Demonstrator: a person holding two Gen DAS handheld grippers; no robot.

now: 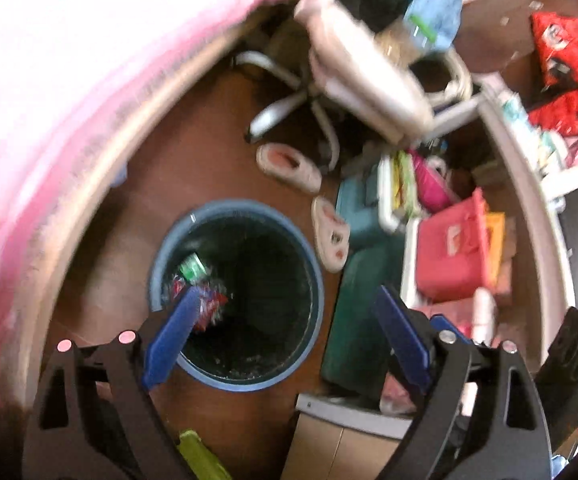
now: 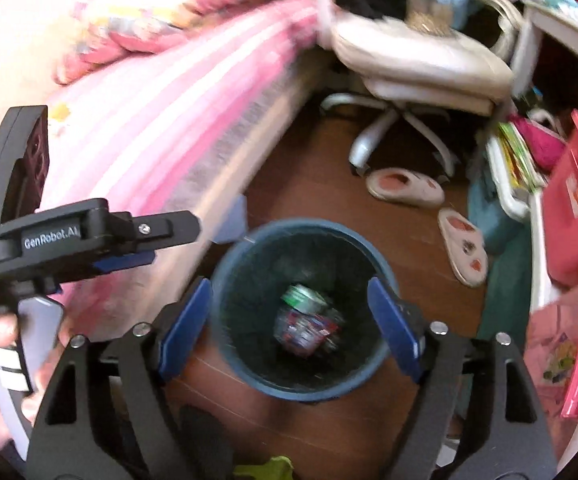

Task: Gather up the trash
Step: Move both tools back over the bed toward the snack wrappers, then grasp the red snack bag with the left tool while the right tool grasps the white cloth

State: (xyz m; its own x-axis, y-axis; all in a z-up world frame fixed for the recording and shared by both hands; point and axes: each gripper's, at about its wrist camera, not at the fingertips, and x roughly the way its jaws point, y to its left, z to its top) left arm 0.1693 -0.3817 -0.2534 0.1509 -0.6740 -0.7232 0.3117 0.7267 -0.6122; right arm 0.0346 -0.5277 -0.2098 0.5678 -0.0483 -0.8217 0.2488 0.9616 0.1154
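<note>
A round blue trash bin (image 1: pixel 307 354) stands on the brown wood floor, also in the right wrist view (image 2: pixel 225 264). A green can (image 2: pixel 303 296) and a red-and-blue crinkled wrapper (image 2: pixel 307 330) lie inside it; they also show in the left wrist view, the can (image 1: pixel 193 268) above the wrapper (image 1: pixel 211 306). My left gripper (image 1: pixel 289 300) is open and empty above the bin. My right gripper (image 2: pixel 291 292) is open and empty over the bin mouth. The left gripper's body (image 2: pixel 69 236) shows at the left of the right wrist view.
A pink striped bed (image 2: pixel 149 120) lies left of the bin. A white office chair (image 2: pixel 409 64) stands behind it. Two pink slippers (image 2: pixel 405 186) (image 2: pixel 463 246) lie on the floor. A white shelf with red and pink bags (image 1: pixel 455 248) stands right. A red packet (image 1: pixel 569 60) lies on the desk.
</note>
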